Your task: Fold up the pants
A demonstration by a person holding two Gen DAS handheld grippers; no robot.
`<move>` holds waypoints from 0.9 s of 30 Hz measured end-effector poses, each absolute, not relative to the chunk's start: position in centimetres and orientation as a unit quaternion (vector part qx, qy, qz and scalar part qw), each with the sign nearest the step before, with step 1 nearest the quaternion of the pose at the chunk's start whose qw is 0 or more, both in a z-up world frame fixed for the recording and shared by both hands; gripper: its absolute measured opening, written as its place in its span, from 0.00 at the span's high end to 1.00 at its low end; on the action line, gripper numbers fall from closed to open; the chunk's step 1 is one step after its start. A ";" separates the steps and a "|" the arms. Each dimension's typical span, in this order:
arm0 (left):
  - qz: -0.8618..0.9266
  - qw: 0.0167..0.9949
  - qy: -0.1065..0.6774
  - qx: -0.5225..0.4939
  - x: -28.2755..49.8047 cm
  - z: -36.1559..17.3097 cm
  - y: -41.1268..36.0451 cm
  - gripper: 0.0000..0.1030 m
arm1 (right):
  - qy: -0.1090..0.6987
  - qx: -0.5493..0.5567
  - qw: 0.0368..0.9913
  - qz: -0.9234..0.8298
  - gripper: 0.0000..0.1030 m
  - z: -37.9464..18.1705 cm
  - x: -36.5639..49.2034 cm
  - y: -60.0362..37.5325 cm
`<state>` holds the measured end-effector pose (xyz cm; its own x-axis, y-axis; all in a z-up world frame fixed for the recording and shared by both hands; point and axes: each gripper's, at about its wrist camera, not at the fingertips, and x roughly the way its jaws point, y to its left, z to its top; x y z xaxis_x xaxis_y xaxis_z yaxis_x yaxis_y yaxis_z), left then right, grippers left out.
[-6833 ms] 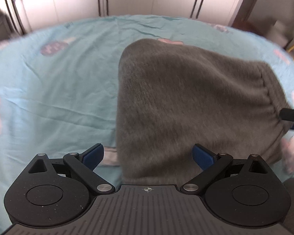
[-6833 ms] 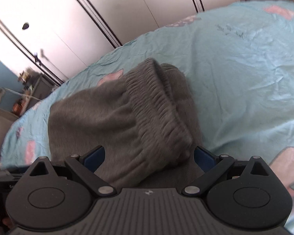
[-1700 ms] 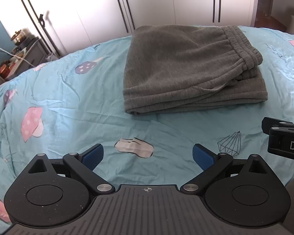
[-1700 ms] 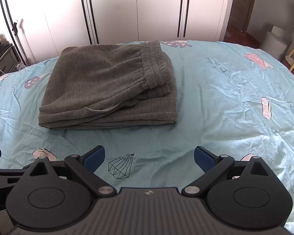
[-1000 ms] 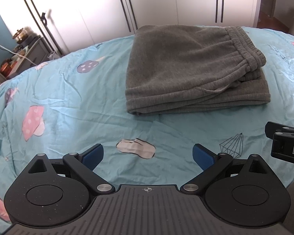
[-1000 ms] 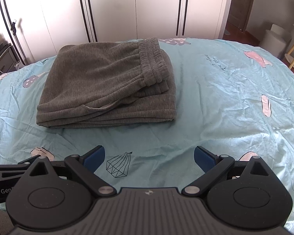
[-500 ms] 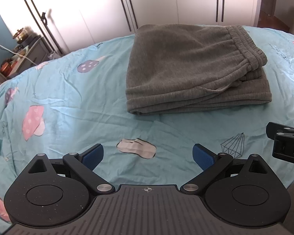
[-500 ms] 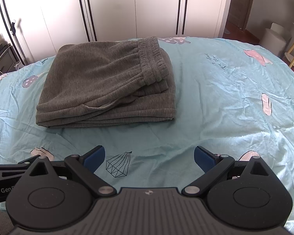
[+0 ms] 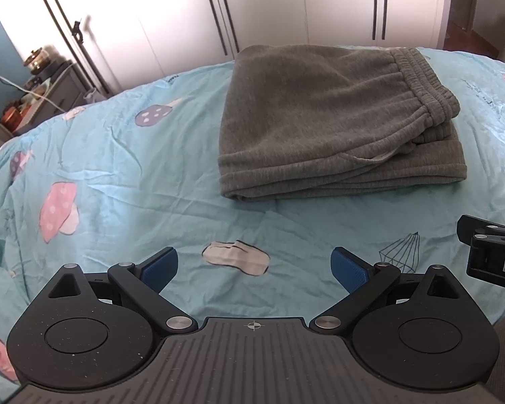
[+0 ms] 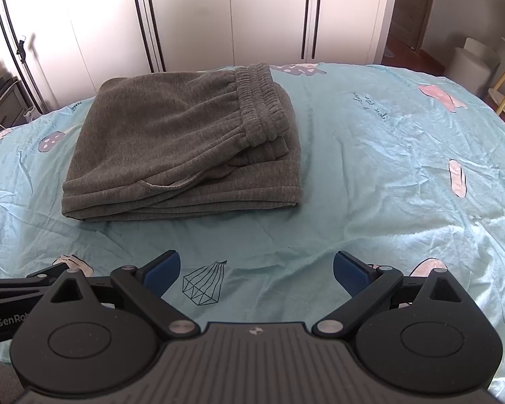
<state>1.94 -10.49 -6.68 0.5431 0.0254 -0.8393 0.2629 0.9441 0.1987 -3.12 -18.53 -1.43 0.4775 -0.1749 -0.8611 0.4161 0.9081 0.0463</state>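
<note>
Pants (image 10: 185, 148) sit folded in a stack on the bed (image 10: 370, 175), at 12 o'clock from both grippers; left gripper (image 9: 254, 269) and right gripper (image 10: 256, 271) have jaws released and empty, so the fold looks done: best to hold clear, not re-grab.

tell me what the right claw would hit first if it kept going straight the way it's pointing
Probably the blue bedsheet first, since the open right claw sits low and empty over it. Just beyond lies the near edge of the folded grey pants. Depth is unclear in the fisheye view.
</note>
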 end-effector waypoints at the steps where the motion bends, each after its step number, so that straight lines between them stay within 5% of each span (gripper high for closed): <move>1: -0.069 0.865 0.472 0.153 1.9 -6.6 -10.5 0.03 | 0.481 0.124 0.850 -0.174 0.05 -1.4 -3.1 -18.6; 27: -0.070 0.866 0.474 0.147 2.4 -6.5 -10.3 0.03 | 0.484 0.109 0.851 -0.171 0.05 -1.2 -2.6 -18.2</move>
